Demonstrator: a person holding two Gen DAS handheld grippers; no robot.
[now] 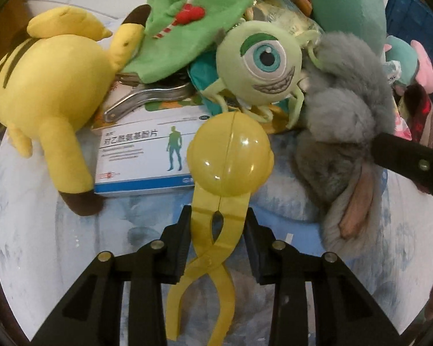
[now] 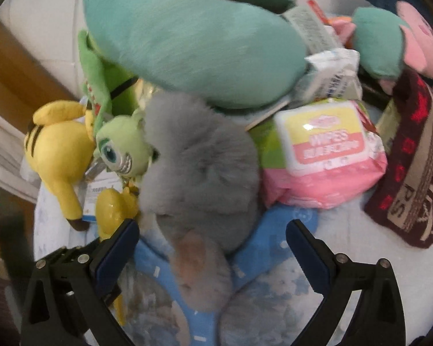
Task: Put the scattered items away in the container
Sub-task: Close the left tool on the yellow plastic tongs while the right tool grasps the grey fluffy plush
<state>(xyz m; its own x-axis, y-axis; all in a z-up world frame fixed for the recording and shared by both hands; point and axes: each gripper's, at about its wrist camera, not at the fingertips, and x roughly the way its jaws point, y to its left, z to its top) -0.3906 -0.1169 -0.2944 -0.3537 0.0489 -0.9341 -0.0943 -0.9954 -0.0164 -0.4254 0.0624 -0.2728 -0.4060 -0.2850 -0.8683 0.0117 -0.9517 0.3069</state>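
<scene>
- Nearest the left wrist camera, the left hand-held gripper [image 1: 218, 230] is straddling the crossed handles of the yellow ball-shaped scoop tongs [image 1: 229, 160]; its pads are sitting right at the handles near the hinge, though whether they are truly pressing is hard to say.
- The tongs are lying on the pale blue-patterned bench [image 1: 43, 230], their ball end resting just beyond the gripper and touching the medicine box [image 1: 147, 155].
- They are looking like light, stiff, glossy plastic, so likely slippery; taking hold across the flat handles near the hinge seems safer than on the round ball.
- Beside the tongs on the right, the grey fluffy plush [image 1: 346, 109] is lying soft and squashable.
- Beyond the tongs, the one-eyed green plush [image 1: 259, 63] and the yellow plush [image 1: 46, 92] are crowding the pile.
- In the right wrist view, the right hand-held gripper [image 2: 212, 248] is standing wide apart and empty, framing the grey plush.
- Only that view is showing the pink wipes pack [image 2: 326, 155] and the maroon cloth [image 2: 412, 167] well beyond the tongs; only the left view is showing the grip itself.
- No container is clearly showing in either view.
</scene>
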